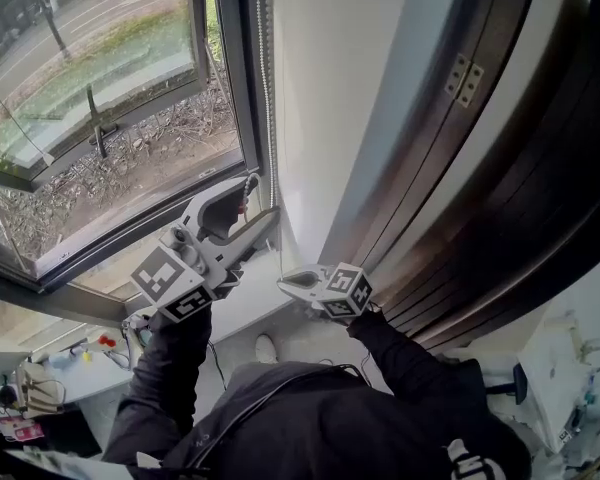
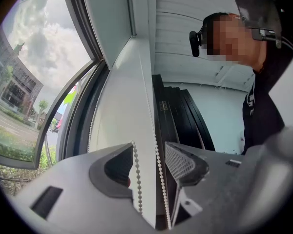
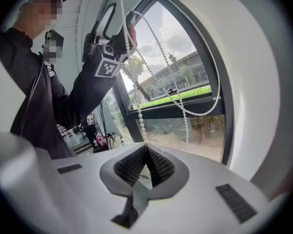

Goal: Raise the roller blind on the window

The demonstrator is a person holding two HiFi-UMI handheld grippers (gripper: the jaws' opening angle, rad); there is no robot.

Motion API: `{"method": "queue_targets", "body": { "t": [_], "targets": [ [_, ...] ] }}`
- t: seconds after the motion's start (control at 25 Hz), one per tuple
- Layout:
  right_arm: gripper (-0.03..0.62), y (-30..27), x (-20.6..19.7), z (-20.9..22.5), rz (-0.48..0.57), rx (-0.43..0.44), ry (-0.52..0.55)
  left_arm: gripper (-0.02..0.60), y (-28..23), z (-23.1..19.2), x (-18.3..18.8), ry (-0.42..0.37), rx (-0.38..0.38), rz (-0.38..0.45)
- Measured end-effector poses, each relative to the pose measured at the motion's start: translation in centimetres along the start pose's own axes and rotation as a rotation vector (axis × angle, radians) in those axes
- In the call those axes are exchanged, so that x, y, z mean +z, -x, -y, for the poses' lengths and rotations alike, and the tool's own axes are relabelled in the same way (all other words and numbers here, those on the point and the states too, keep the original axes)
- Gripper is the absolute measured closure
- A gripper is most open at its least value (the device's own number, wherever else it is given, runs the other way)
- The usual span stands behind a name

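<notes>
The left gripper (image 1: 258, 200) is raised beside the window frame (image 1: 248, 78), at the foot of the bead chain (image 1: 268, 88) that runs down the frame's inner edge; its jaws stand apart, with a clear gap between the pads. In the left gripper view two strands of the chain pass through that gap; the left strand lies against the inner edge of the left jaw and seems to hang over its tip; the right strand runs just beside the meshed right pad; neither pad presses on a strand.

The right gripper (image 1: 290, 282) sits lower, near the bottom of the white wall (image 1: 320, 98) and to the right of the left gripper; its jaws are closed together with nothing between them. In the right gripper view the chain drops from the left gripper in a long loop that swings across the window (image 1: 110, 118), ahead of and above the right gripper; one strand comes down towards its jaw tips and passes out of sight behind them, so contact cannot be told.

The window glass is uncovered where it shows, with grass and a road outside; the blind's cloth itself cannot be made out in any view. A dark wooden door (image 1: 500, 178) with a brass hinge (image 1: 467, 78) stands just right of the wall.
</notes>
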State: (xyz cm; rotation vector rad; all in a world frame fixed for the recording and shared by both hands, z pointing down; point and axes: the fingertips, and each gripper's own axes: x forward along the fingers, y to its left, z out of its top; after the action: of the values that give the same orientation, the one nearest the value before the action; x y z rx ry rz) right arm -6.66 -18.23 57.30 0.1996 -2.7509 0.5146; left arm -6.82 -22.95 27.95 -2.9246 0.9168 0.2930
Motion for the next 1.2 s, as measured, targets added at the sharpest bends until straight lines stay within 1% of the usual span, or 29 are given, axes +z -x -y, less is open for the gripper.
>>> {"method": "queue_targets", "body": {
  "t": [0.12,0.24,0.36,0.48,0.56,0.64,0.68,0.84,0.96,1.16,1.2],
  "targets": [
    [0.588,-0.4,-0.7,-0.2,-0.01,0.02,-0.005,0.373,-0.4,0.3,-0.1,0.009,-0.016,-0.021],
    [0.588,-0.6,-0.8,-0.6,-0.016,0.027,-0.005,0.379,-0.6,0.4,0.1,0.016,-0.021,-0.019],
    [0.588,-0.6,-1.1,-0.7,-0.015,0.034,-0.011,0.431,-1.0,0.8,-0.1,0.038,-0.043,-0.025],
    [0.588,-0.5,-1.1,-0.7,-0.009,0.033,-0.016,0.431,-1.5,1.3,-0.7,0.051,-0.076,-0.05],
    [0.588,-0.5,-1.2,-0.6,-0.007,0.033,-0.018,0.442,-1.7,1.5,-0.8,0.041,-0.083,-0.052],
    [0.588,-0.3,-1.3,-0.4,-0.007,0.031,-0.019,0.518,-1.7,1.4,-0.7,0.036,-0.077,-0.047],
    [0.588,-0.2,-1.3,-0.3,-0.006,0.029,-0.02,0.534,-1.6,1.3,-0.6,0.036,-0.071,-0.043],
    [0.588,0.1,-1.3,0.1,-0.005,0.023,-0.019,0.552,-1.6,1.1,-0.3,0.035,-0.063,-0.042],
    [0.588,0.1,-1.3,0.4,-0.006,0.022,-0.017,0.566,-1.6,1.1,-0.5,0.029,-0.067,-0.062],
    [0.588,0.1,-1.3,-0.5,-0.015,0.068,-0.034,0.569,-1.2,0.7,-0.9,0.031,-0.059,-0.067],
    [0.588,0.1,-1.4,-0.7,-0.015,0.078,-0.041,0.569,-1.0,0.5,-1.1,0.02,-0.051,-0.072]
  ]
}}
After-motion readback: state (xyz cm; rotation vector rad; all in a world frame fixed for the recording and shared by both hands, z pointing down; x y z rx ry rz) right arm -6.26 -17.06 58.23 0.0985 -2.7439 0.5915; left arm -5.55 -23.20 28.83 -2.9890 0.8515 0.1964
